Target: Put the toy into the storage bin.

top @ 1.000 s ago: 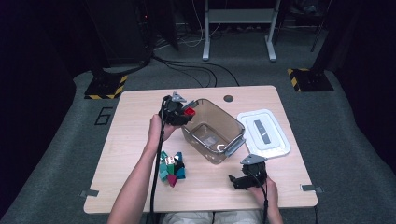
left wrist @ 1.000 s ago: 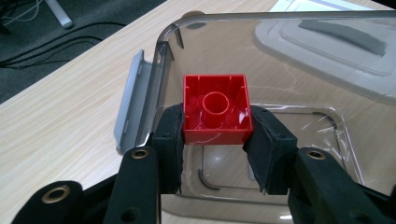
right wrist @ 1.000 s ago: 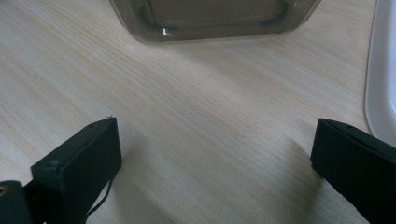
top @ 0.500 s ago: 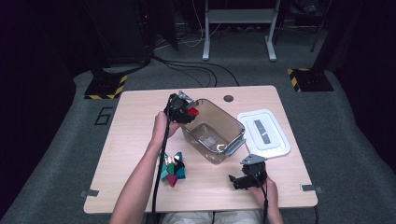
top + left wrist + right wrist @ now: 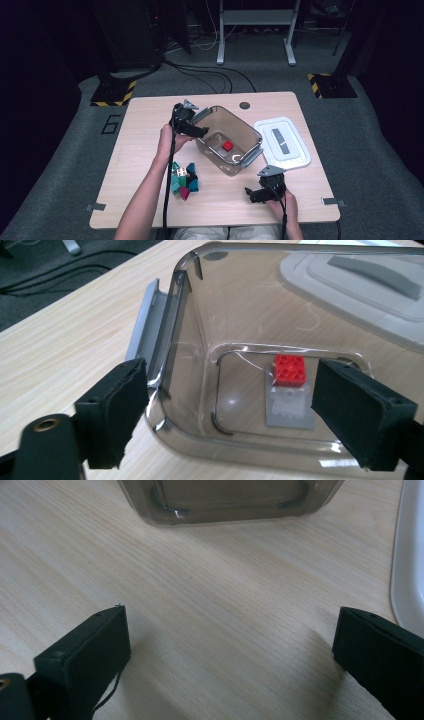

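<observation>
We hold the left gripper (image 5: 200,132) with jaws wide and empty over the bin (image 5: 250,134) where the red block (image 5: 228,146) now lies, while the right gripper (image 5: 252,194) rests wide on the counter (image 5: 140,150), clear of the pile (image 5: 183,181).

Red brick (image 5: 290,370) inside clear bin (image 5: 190,340), between parted jaws

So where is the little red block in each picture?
High view: the red block lies on the floor of the clear bin, mid-table.
Left gripper view: the block is right of centre, inside the bin.
Right gripper view: not in it.
Shared landmark: the clear bin, along that view's top edge.
</observation>
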`<state>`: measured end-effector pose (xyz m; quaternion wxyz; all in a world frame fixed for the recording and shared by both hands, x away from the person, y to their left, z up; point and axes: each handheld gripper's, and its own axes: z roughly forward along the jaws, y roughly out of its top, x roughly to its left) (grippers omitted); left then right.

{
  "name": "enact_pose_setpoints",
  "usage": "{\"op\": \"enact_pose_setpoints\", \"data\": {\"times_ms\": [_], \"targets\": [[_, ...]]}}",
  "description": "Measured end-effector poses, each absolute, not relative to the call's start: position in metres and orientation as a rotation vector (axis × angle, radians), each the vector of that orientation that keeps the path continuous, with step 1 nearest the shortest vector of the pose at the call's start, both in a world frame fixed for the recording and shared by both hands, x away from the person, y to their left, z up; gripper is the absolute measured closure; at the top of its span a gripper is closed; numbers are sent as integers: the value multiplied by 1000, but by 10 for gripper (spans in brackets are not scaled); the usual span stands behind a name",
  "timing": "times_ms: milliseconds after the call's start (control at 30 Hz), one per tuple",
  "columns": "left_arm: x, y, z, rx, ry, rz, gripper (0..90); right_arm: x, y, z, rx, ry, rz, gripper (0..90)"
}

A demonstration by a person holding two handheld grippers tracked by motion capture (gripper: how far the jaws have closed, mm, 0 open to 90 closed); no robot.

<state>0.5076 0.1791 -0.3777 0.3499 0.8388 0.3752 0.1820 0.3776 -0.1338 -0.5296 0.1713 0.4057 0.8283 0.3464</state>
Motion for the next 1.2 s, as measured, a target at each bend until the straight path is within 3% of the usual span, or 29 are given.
{"op": "enact_pose_setpoints", "data": {"times_ms": [133,600,1200], "targets": [[495,194,-377,2143,990,504,84,378,-134,-530,1151,2352,983,14],[461,237,-396,2107,1029,558,30,378,-134,-530,1151,2353,983,14],[454,278,-471,2140,1196,432,22,378,-134,-529,1153,2351,982,14]]}}
